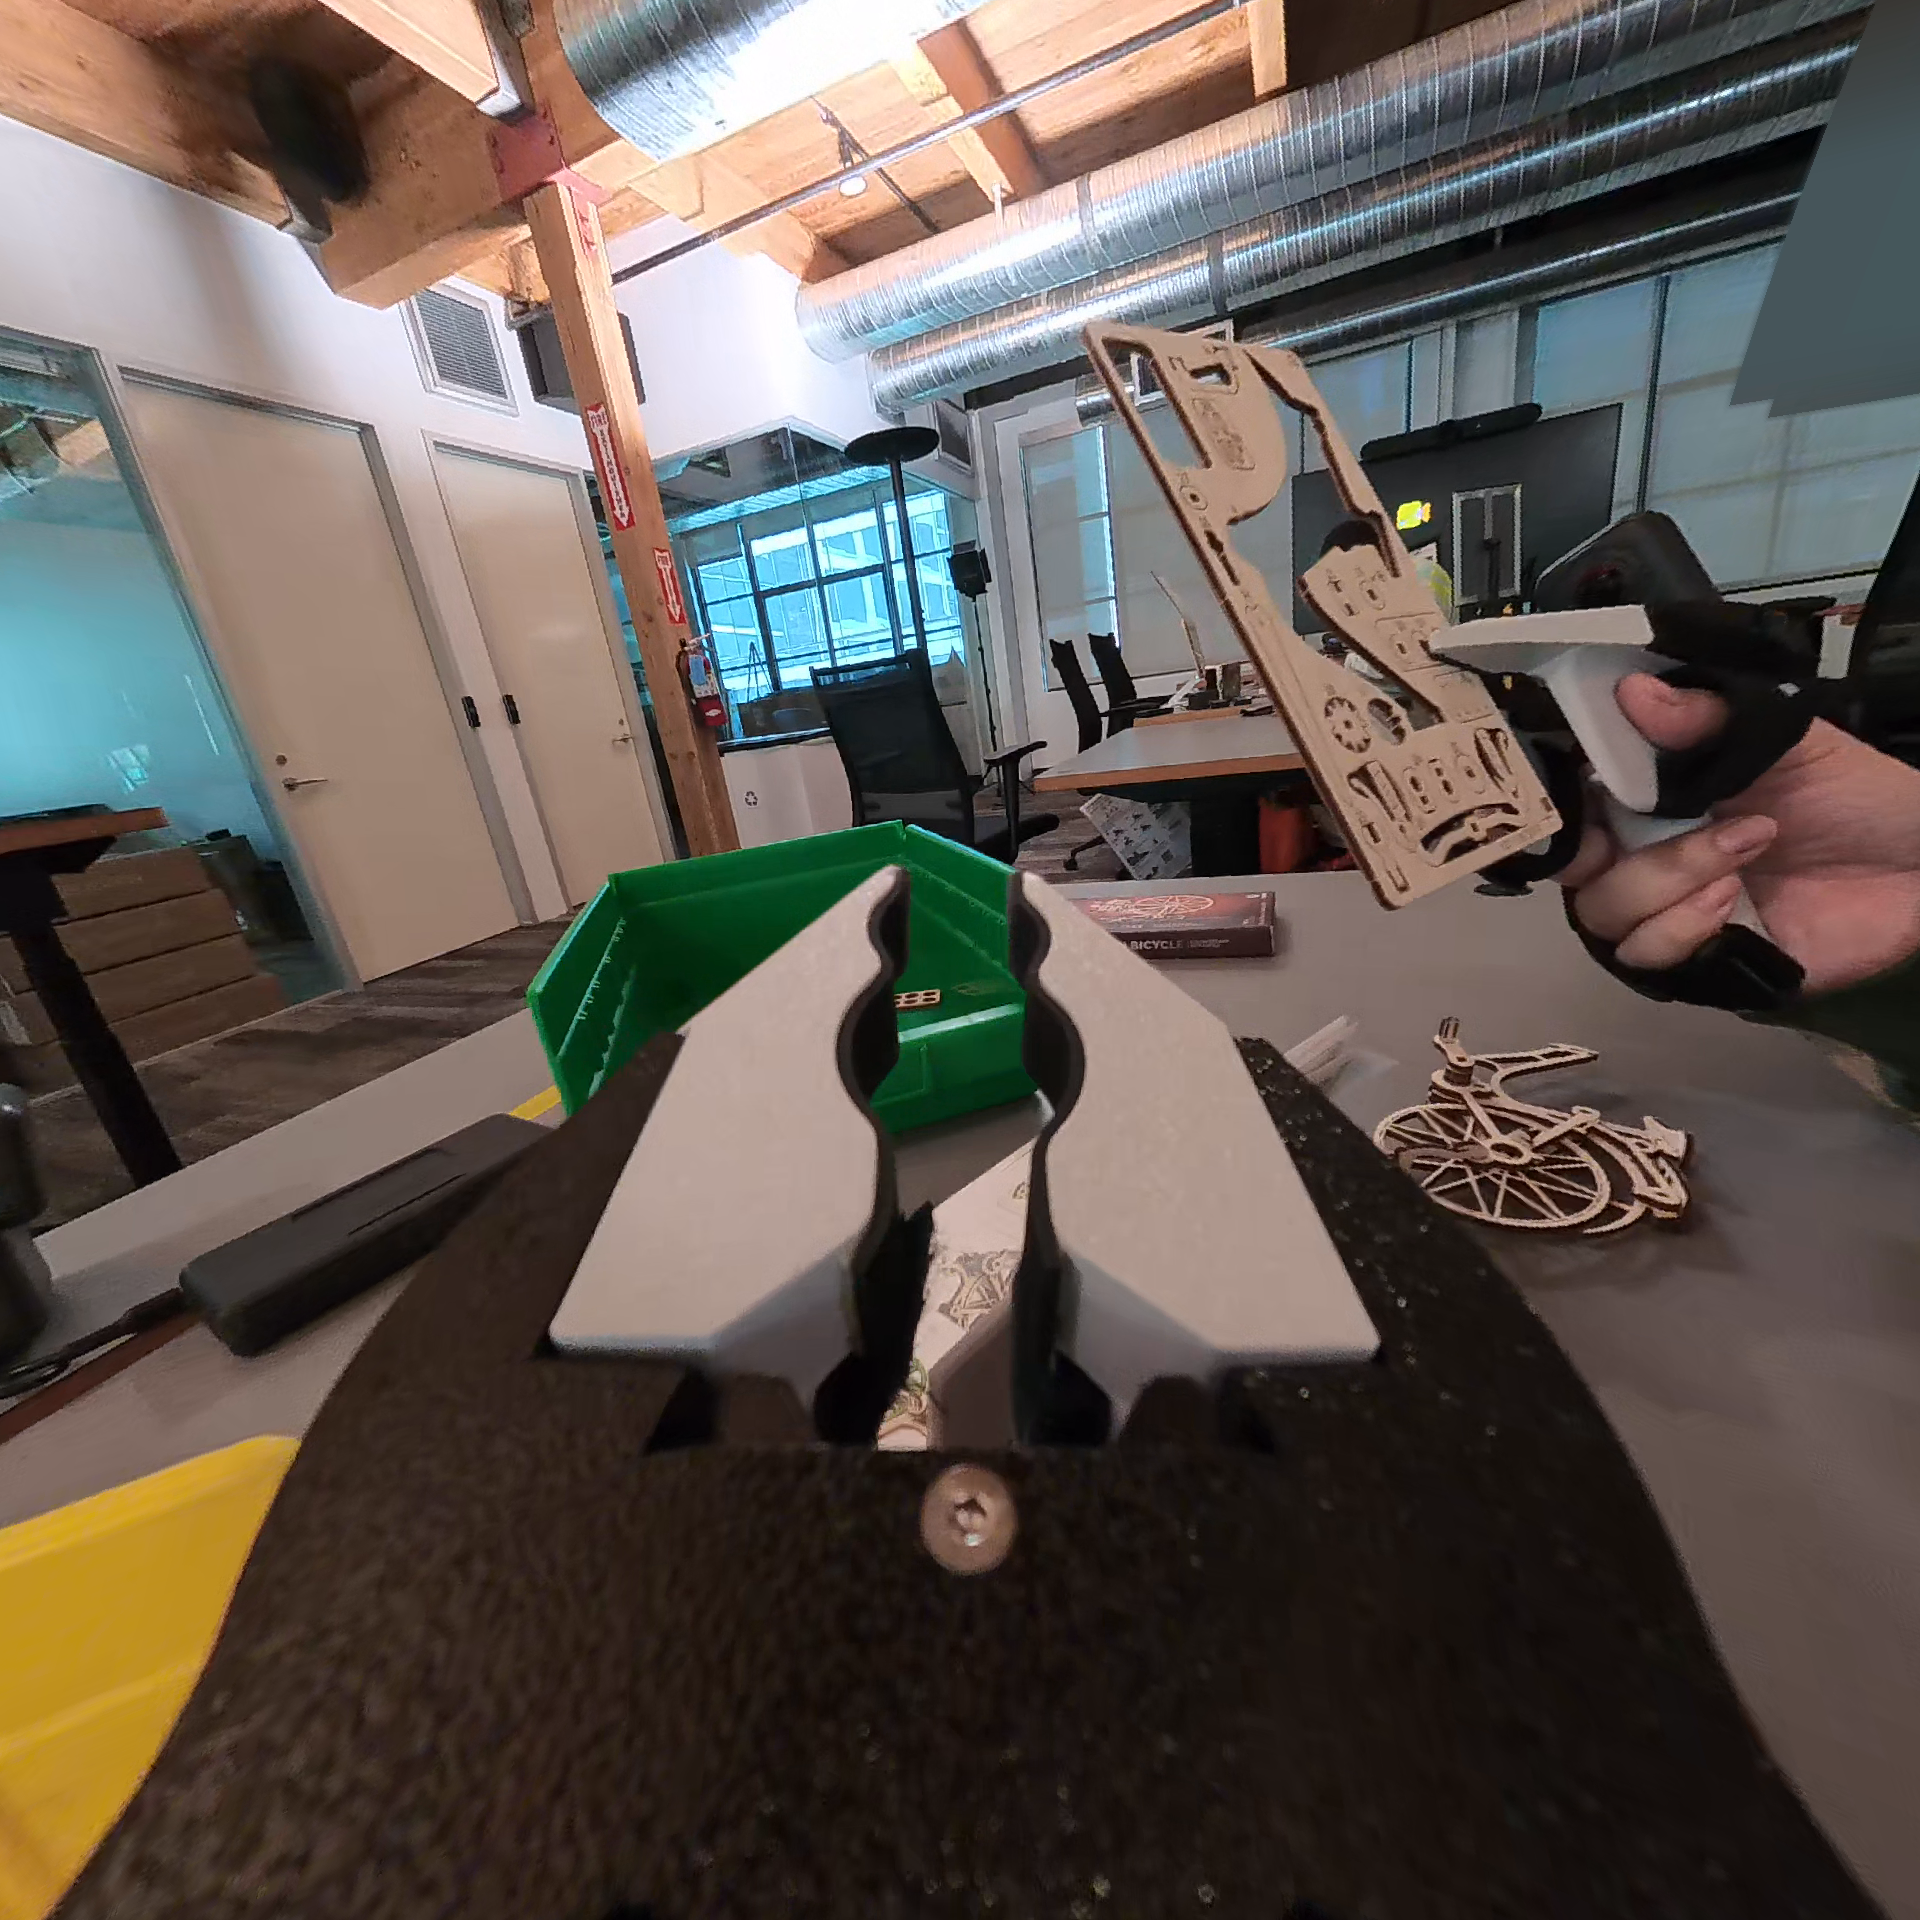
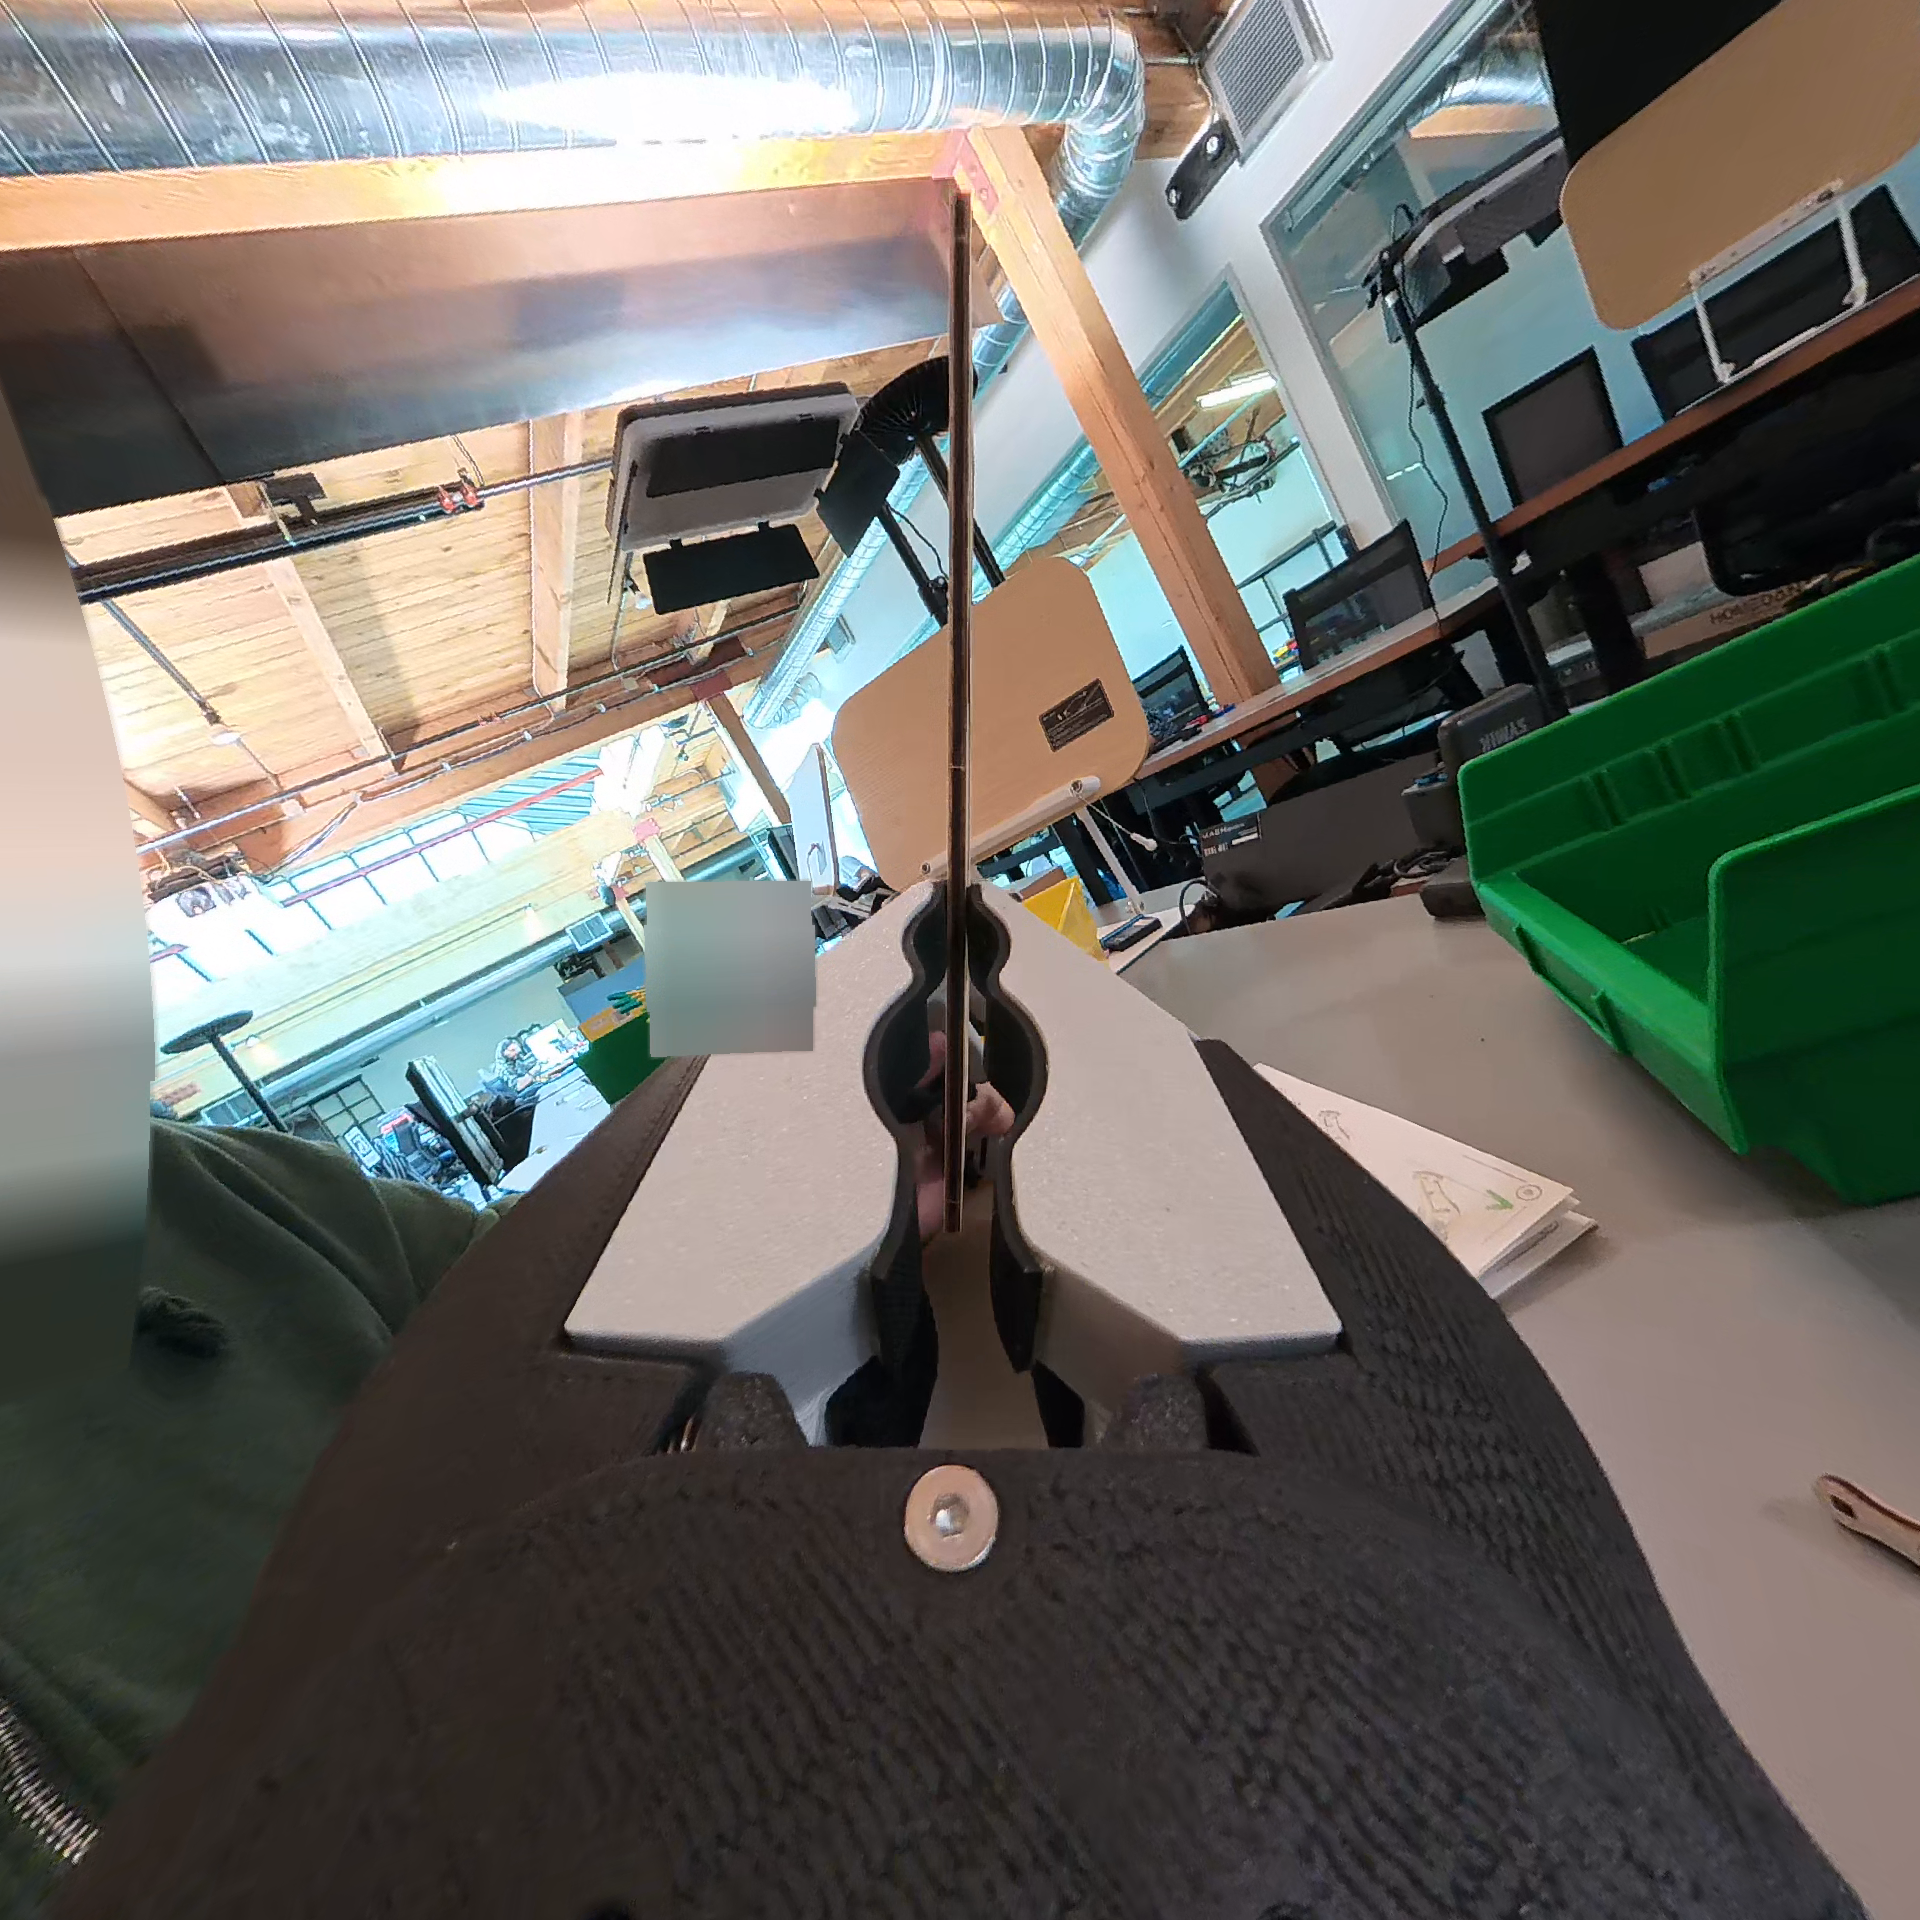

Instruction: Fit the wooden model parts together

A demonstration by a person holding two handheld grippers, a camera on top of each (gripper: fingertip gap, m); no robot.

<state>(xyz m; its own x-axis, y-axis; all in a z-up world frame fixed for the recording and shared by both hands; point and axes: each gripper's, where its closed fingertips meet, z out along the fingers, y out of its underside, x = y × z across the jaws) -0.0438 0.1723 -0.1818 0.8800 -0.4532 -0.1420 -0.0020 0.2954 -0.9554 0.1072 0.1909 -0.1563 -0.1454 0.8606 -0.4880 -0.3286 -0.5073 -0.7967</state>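
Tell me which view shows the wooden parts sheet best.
The left wrist view: the wooden parts sheet faces the camera, cut-outs visible, held up by the right gripper. The right wrist view shows only its thin edge between the fingers.

Left wrist view sits low over the grey tabletop (image 1: 1351, 1403), facing the far room, the green plastic bin (image 1: 727, 935) near ahead. Right wrist view tilts up toward the ceiling beams, that bin (image 2: 1714, 935) close at right. Both share bin and tabletop (image 2: 1351, 1039).
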